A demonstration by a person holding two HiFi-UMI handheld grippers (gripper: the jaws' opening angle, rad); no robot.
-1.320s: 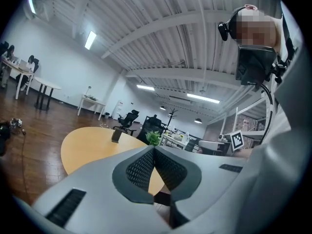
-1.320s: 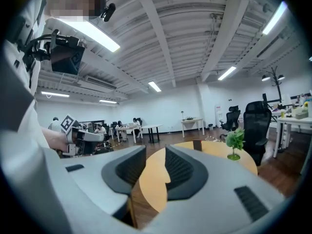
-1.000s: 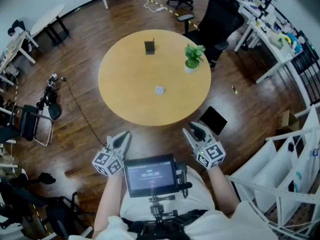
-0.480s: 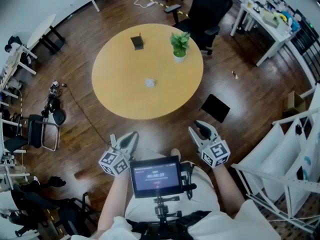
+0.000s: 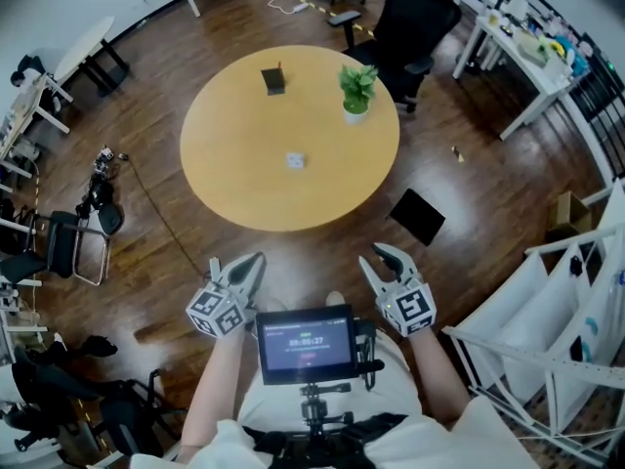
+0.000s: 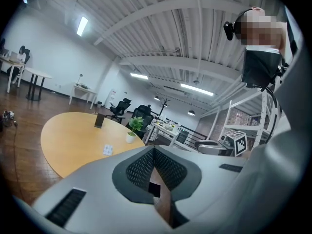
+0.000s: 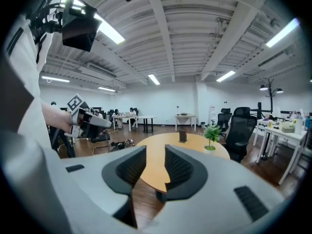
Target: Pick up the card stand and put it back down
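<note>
The card stand (image 5: 273, 79) is a small dark upright piece at the far side of the round wooden table (image 5: 234, 174). It also shows small in the left gripper view (image 6: 99, 120) and the right gripper view (image 7: 182, 136). Both grippers hover over the floor in front of the person, well short of the table's near edge. My left gripper (image 5: 256, 260) (image 6: 153, 150) is shut, its pads meeting at the tips with nothing held. My right gripper (image 5: 376, 255) (image 7: 155, 150) is open, and only floor and table show through its gap.
A potted plant (image 5: 356, 91) stands to the right of the card stand, and a small white item (image 5: 294, 160) lies mid-table. A black office chair (image 5: 415, 18) is behind the table. A black flat panel (image 5: 417, 216) lies on the floor. A white rack (image 5: 547, 340) stands at the right.
The table sits slightly higher and further left in the head view than a second ago. Both grippers keep about the same spots in the picture, jaws unchanged.
</note>
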